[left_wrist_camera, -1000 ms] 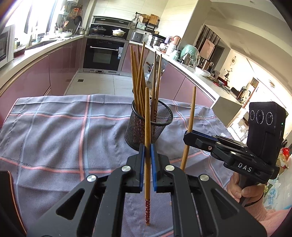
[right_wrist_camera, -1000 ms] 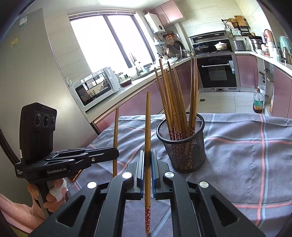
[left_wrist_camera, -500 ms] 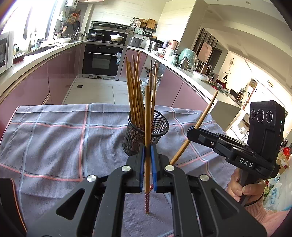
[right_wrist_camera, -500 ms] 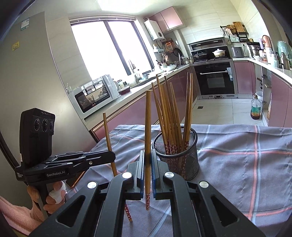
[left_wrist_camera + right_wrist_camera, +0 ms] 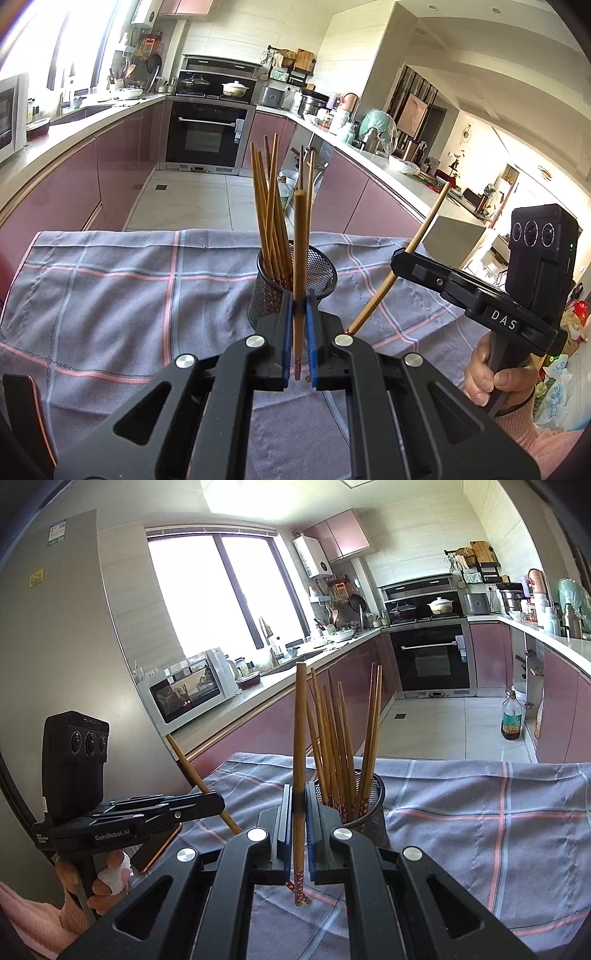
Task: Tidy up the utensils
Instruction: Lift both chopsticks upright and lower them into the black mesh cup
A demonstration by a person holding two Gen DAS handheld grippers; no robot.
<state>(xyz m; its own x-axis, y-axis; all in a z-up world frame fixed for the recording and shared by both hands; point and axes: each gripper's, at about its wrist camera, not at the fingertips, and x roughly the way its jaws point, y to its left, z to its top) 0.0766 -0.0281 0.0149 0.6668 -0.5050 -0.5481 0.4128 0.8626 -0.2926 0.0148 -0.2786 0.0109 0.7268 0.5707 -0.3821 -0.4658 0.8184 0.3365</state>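
Note:
A black mesh holder (image 5: 314,266) with several brown chopsticks stands on the checked cloth; it also shows in the right wrist view (image 5: 369,805). My left gripper (image 5: 297,321) is shut on one chopstick (image 5: 301,240), held upright just in front of the holder. My right gripper (image 5: 298,808) is shut on another chopstick (image 5: 300,720), also upright, left of the holder. In the left wrist view the right gripper (image 5: 399,258) shows at the right with its chopstick (image 5: 424,229) tilted. In the right wrist view the left gripper (image 5: 218,803) shows at the left with its chopstick (image 5: 192,771) tilted.
The grey cloth with pink lines (image 5: 129,295) covers the table. A phone-like dark slab (image 5: 155,849) lies at the cloth's left edge. Kitchen counters, an oven (image 5: 207,133) and a microwave (image 5: 188,690) lie beyond the table.
Both grippers have risen and drawn back from the holder, each still holding its chopstick. The chopsticks' red tips now meet below the jaws.

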